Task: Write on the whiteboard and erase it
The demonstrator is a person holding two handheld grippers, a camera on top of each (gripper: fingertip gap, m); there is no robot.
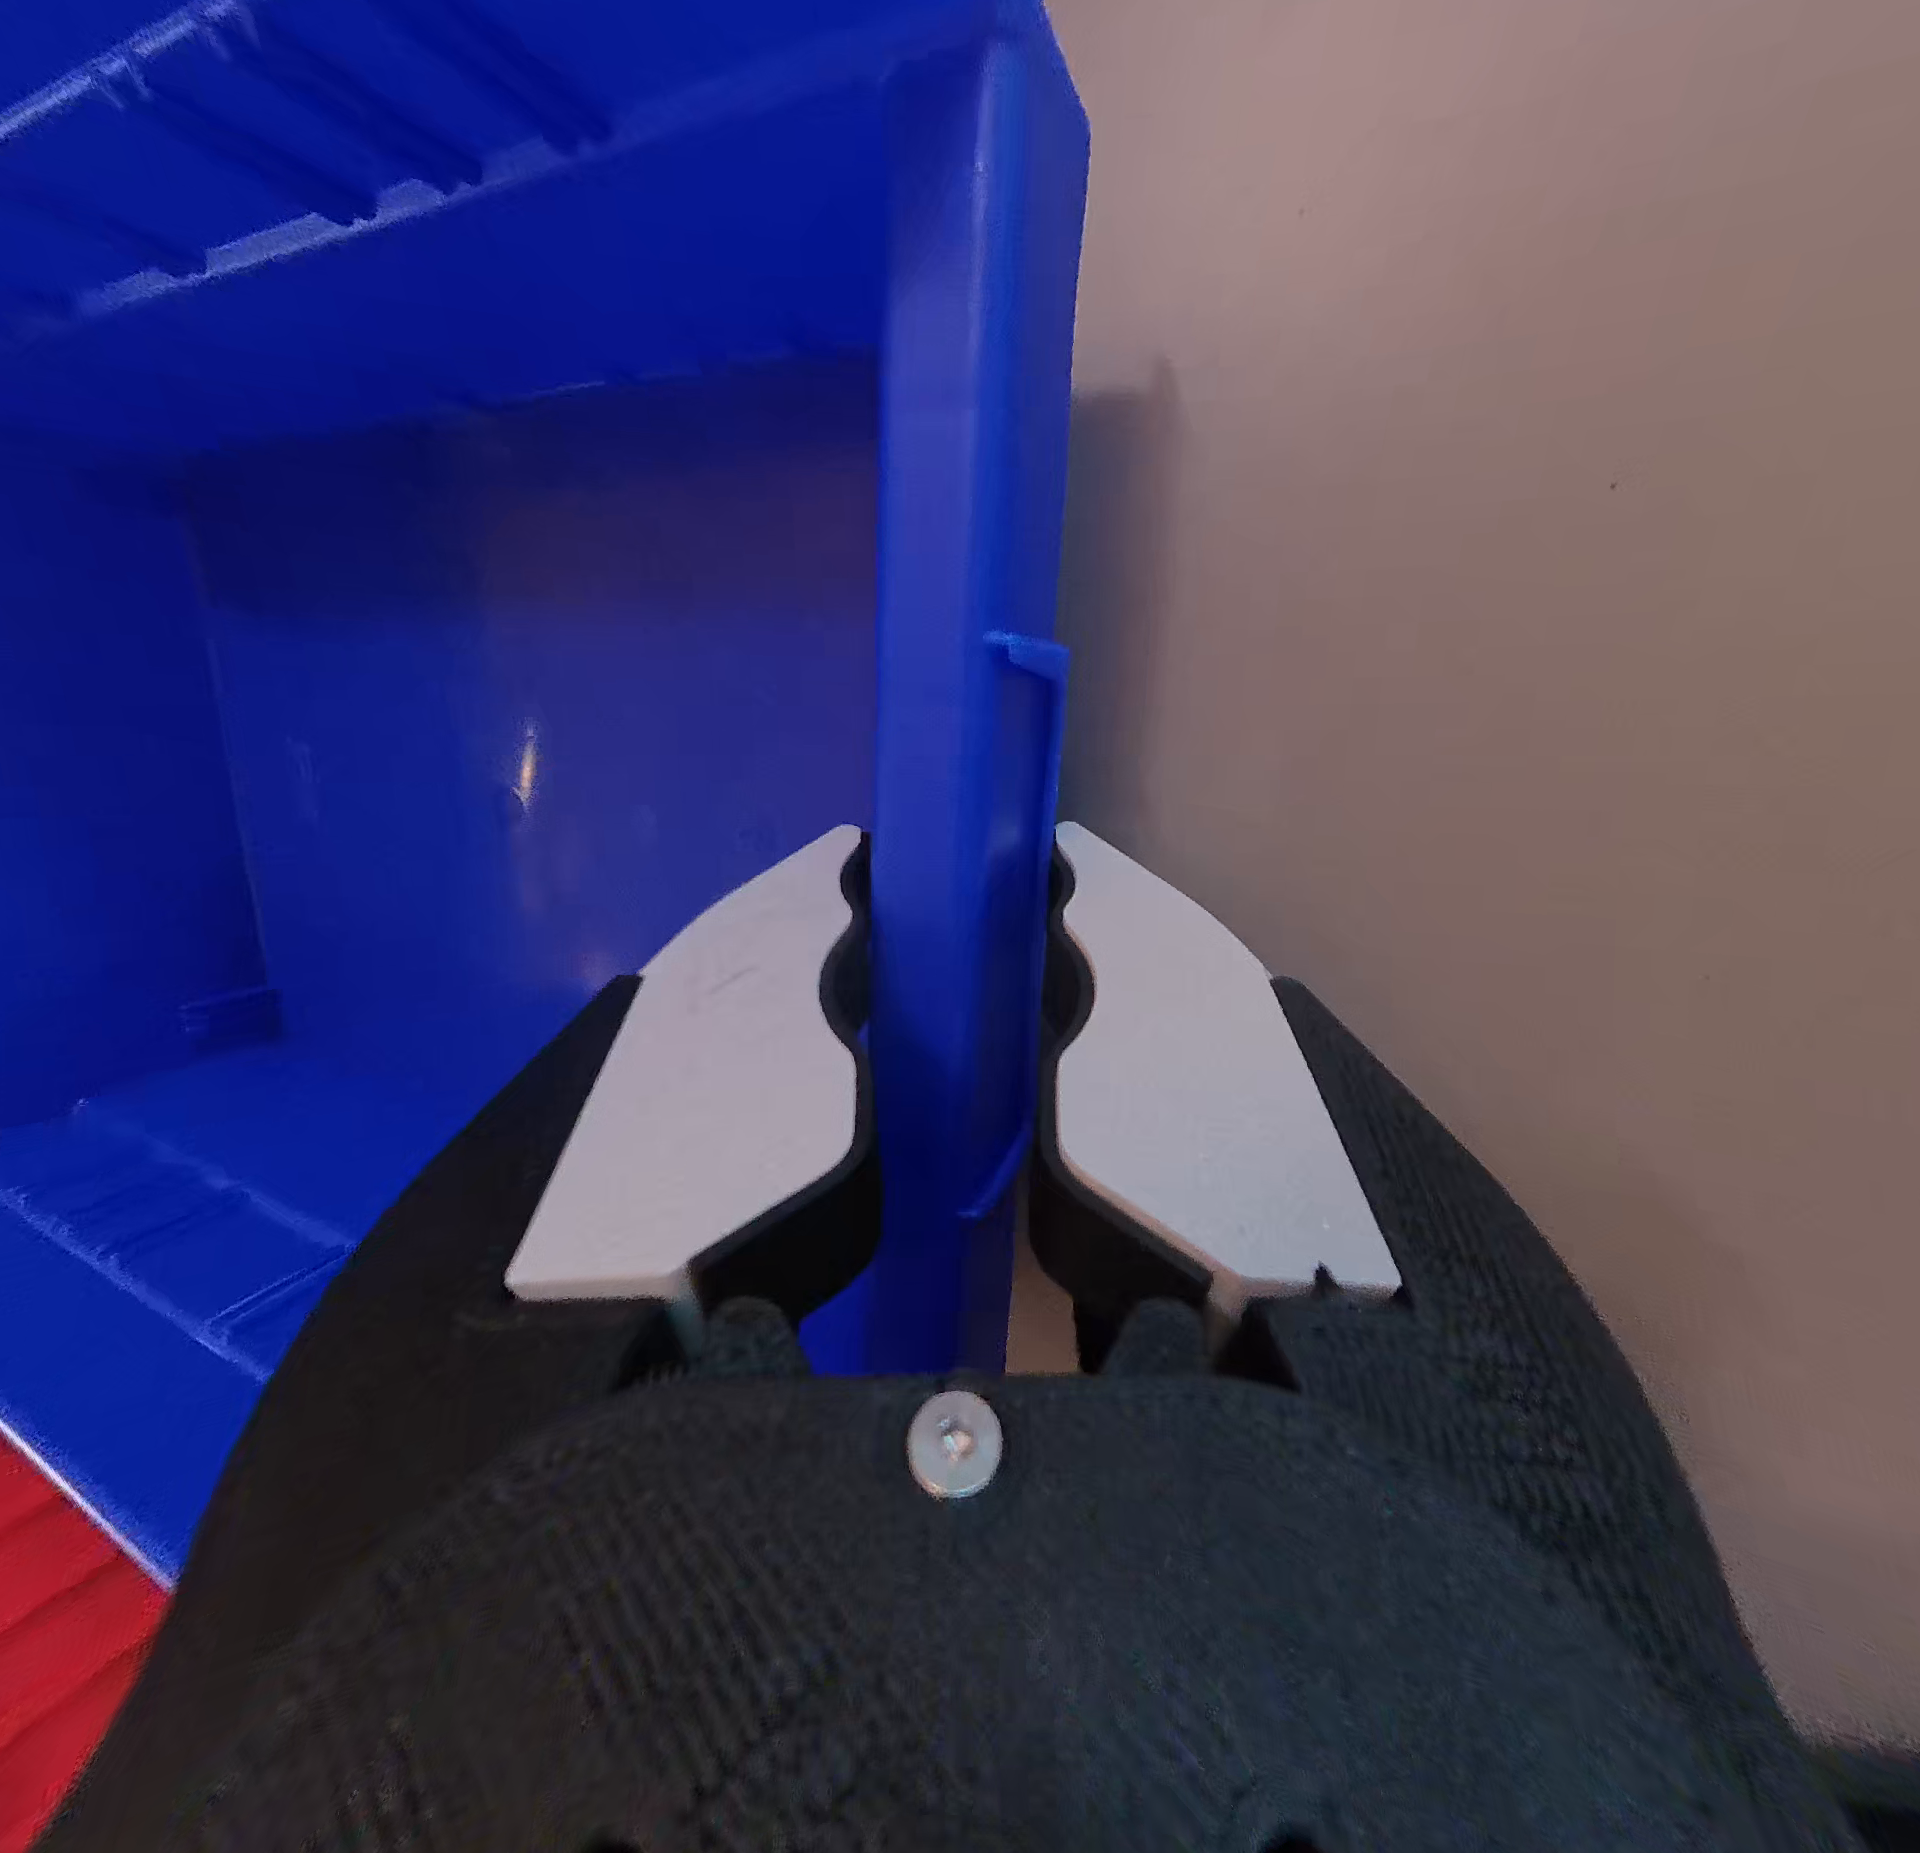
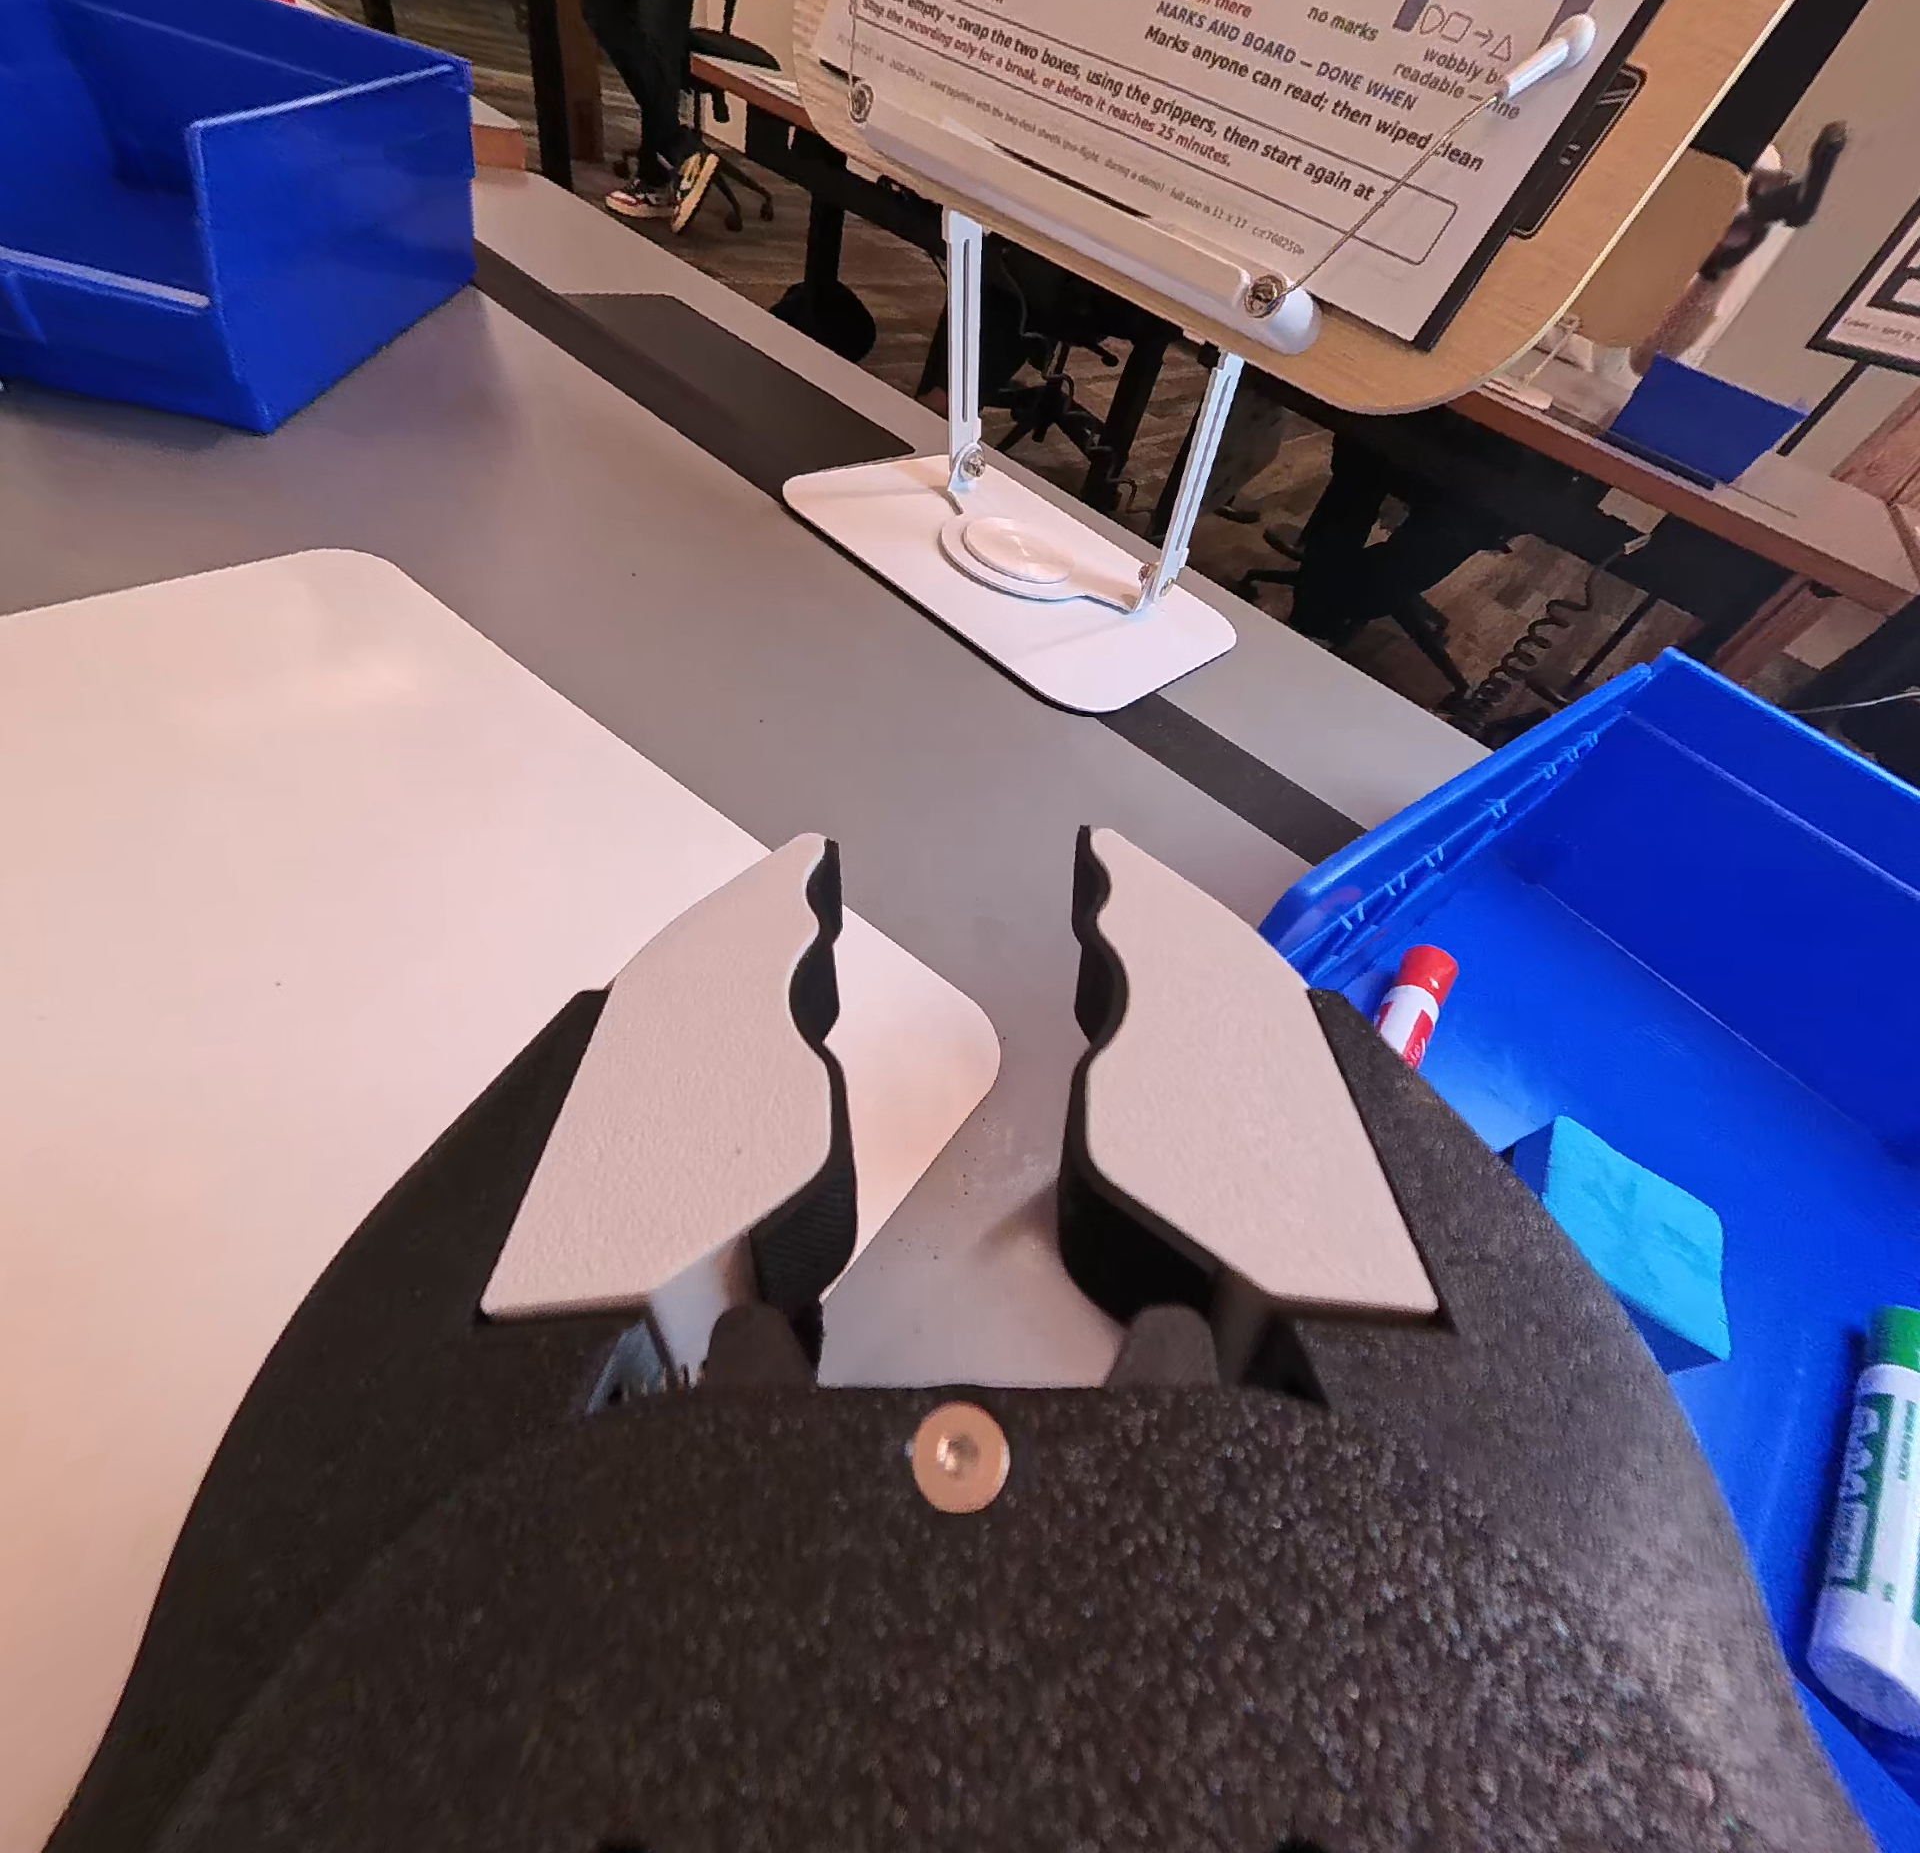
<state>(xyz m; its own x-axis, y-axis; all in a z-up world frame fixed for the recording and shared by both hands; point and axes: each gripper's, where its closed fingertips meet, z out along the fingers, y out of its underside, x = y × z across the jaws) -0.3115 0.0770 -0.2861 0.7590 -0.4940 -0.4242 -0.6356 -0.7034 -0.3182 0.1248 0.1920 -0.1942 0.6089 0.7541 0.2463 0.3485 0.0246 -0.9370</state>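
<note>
Both tongs (image 2: pixel 956 972) above whiteboard (image 2: pixel 312 868) corner, parted

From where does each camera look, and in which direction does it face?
Left wrist view: sits on the left tool, facing a blue bin wall clamped between its fingers; beige wall beyond.
Right wrist view: sits on the right tool, open over the grey table, facing whiteboard, document stand, marker bin.
Shared: possibly the far-left blue bin; uncertain.

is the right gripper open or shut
Open. In the right wrist view the right gripper has a clear gap between its fingers, with nothing in it; the grey table and a corner of the whiteboard show through.
</note>
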